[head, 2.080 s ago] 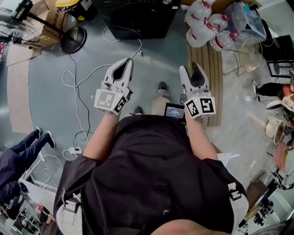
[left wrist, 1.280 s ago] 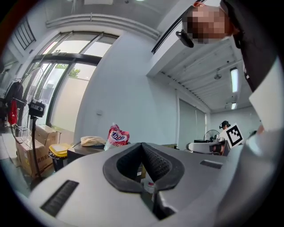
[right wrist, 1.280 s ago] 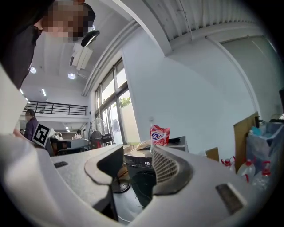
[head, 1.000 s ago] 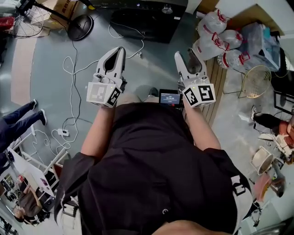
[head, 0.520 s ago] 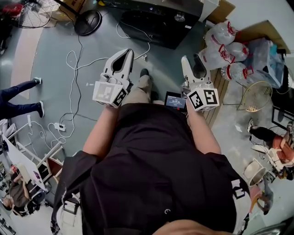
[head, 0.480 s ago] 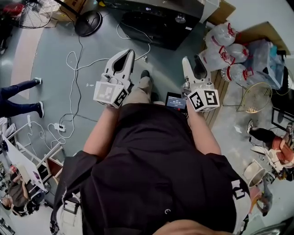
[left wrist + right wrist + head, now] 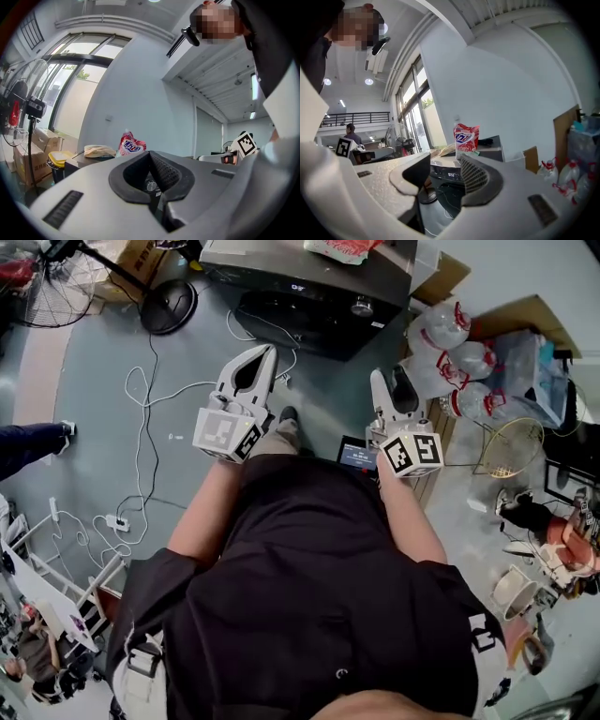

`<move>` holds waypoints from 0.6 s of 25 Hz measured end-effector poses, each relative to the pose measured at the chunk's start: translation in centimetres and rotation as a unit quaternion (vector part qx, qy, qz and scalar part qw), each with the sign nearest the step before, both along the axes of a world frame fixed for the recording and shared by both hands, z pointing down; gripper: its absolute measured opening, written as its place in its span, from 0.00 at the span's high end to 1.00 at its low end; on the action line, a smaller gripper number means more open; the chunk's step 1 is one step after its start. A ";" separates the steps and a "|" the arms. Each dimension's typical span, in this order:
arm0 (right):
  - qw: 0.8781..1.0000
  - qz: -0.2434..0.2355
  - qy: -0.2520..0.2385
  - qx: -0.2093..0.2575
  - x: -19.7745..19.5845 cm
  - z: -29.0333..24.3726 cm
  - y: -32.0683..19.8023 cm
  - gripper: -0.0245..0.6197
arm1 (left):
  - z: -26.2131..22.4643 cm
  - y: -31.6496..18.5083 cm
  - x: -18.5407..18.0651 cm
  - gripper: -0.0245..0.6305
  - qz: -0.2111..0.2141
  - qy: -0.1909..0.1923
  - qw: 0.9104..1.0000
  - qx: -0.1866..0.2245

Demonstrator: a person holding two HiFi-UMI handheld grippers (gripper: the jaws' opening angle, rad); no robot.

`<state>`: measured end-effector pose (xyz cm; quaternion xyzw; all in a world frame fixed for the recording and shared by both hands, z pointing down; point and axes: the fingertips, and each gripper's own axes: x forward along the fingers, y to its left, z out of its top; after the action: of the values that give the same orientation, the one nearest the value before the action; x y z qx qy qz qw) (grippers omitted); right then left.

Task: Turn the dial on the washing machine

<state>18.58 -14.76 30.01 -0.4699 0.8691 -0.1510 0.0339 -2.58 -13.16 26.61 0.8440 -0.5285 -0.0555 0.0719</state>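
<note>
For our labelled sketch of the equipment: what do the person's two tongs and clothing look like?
The left tongs and right tongs: pale grey shells, black ribbed pads, each with a black-and-white marker cube. A small screen by the right. Black short-sleeved top.

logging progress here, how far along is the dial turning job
Nothing looks done: the dial on the washing machine is untouched. In hand: nothing; the right gripper is open and empty, the left gripper shut, both short of the machine. Left: reach, grip and turn the dial.
</note>
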 end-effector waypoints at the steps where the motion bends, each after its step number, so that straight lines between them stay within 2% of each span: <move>1: 1.000 0.002 0.003 -0.002 -0.1 0.2 -0.7 0.65 | 0.2 -1.0 0.0 0.97 0.002 0.000 1.000 0.000; 7: 0.999 0.021 0.019 -0.016 -0.7 1.4 -5.0 0.65 | 1.9 -6.1 -0.8 0.97 0.015 0.007 1.000 -0.014; 15: 0.998 0.041 0.041 -0.024 -3.0 2.6 -8.3 0.65 | 4.5 -10.3 -2.8 0.97 0.043 0.017 0.999 -0.029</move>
<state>15.59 -23.04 32.61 -0.5113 0.8460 -0.1512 -0.0072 -5.33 -23.42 31.11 0.8625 -0.4918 -0.0515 0.1074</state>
